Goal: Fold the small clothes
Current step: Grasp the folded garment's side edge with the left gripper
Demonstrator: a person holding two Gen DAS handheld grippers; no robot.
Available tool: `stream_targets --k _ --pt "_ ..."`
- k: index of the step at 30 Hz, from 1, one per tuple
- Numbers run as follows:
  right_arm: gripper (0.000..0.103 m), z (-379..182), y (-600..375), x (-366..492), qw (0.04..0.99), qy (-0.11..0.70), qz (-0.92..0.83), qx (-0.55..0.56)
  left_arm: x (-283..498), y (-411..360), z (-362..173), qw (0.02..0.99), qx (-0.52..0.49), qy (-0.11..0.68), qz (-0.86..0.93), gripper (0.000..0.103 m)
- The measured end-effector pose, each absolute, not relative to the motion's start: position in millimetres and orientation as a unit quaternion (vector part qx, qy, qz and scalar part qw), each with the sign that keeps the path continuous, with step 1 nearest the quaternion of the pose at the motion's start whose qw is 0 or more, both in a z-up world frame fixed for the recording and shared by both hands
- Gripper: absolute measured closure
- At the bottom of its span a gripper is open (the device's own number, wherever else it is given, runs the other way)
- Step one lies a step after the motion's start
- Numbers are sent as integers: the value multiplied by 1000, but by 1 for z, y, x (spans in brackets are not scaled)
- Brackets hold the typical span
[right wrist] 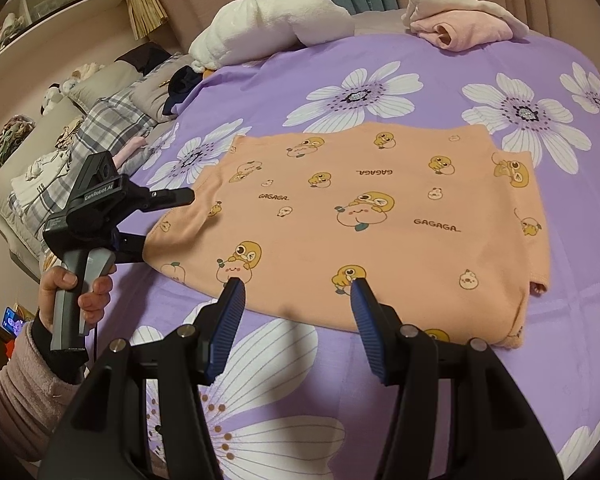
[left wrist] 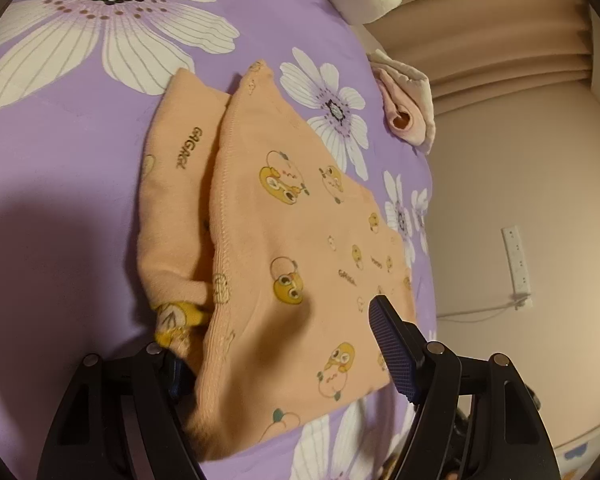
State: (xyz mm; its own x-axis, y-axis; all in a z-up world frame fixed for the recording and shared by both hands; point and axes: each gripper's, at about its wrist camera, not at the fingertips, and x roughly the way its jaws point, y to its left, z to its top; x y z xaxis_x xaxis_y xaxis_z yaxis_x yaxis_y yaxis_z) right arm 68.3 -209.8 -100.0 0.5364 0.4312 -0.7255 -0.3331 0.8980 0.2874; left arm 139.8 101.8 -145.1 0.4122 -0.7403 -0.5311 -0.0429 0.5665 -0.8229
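purple flowered bedsheet [right wrist: 380, 56], white towel [right wrist: 268, 24], plaid bedding [right wrist: 112, 116], wall socket strip [left wrist: 517, 260]

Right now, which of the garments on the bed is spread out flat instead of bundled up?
The orange duck-print garment, lying flat mid-bed. The pink garment and white towel sit bunched near the far edge.

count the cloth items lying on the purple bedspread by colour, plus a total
orange: 1, the orange cartoon-print cotton garment
pink: 1, the pale pink folded soft garment
white: 1, the white fluffy rolled towel
total: 3, all lying on the purple flowered bedspread
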Motion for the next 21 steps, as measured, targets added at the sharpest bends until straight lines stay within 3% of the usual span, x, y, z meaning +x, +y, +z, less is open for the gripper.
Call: stream_targets --k 21 --pt "47 -96 -221 72 879 418 216 81 148 85 -141 754 -377 488 -226 31"
